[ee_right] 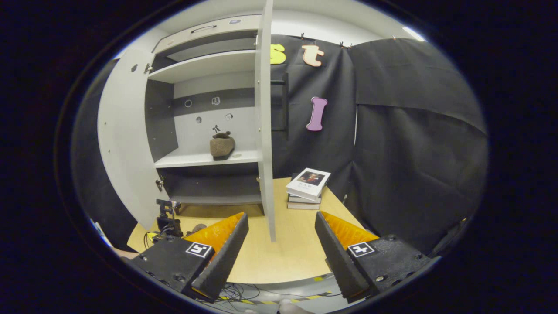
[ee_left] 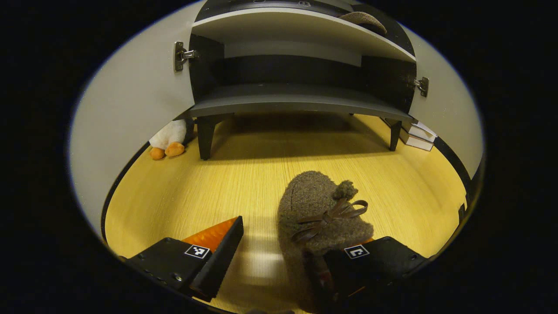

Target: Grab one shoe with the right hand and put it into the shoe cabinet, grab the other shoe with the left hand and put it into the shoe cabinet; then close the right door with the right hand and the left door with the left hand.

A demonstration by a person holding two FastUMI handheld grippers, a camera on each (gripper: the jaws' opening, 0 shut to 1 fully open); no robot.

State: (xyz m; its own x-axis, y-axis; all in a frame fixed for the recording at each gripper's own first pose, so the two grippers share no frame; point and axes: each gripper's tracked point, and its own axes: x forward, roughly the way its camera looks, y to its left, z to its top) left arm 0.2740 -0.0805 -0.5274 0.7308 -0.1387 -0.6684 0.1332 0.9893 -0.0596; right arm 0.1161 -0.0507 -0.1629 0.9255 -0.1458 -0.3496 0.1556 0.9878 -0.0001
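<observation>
**Second slipper at the left jaws, cabinet doors wide**

Nearest the left gripper view's lens, the left gripper (ee_left: pixel 279 257) had its jaws spread, not gripping: the fuzzy brown slipper (ee_left: pixel 320 209) lay on the table against the right-hand finger, covering part of it, while the other finger stood well clear with bare wood between.

By size, the shoe cabinet (ee_right: pixel 205 126) came first, standing at the table's far edge with both doors swung out. The left door (ee_left: pixel 130 104) and right door (ee_left: pixel 449 113) framed the left gripper view; in the right gripper view the right door (ee_right: pixel 266 131) showed edge-on, straight ahead. The table (ee_left: pixel 244 174) ran under the cabinet's legs. A stack of books (ee_right: pixel 307 187) sat near the table's right edge beside the right door, and a plush penguin (ee_left: pixel 170 139) lay by the cabinet's left front leg. The other slipper (ee_right: pixel 222 146) already rested on a middle shelf.

The right gripper (ee_right: pixel 281 248) hung back from the table's near edge, jaws apart and empty.

The grasp looked the risk. With the slipper off to one side, closing might only nudge it across the table or pinch the soft bow rather than the body, and a loose hold could drop it on the lift to the shelf. Later, the right door's swing looked likely to pass close to the books.
</observation>
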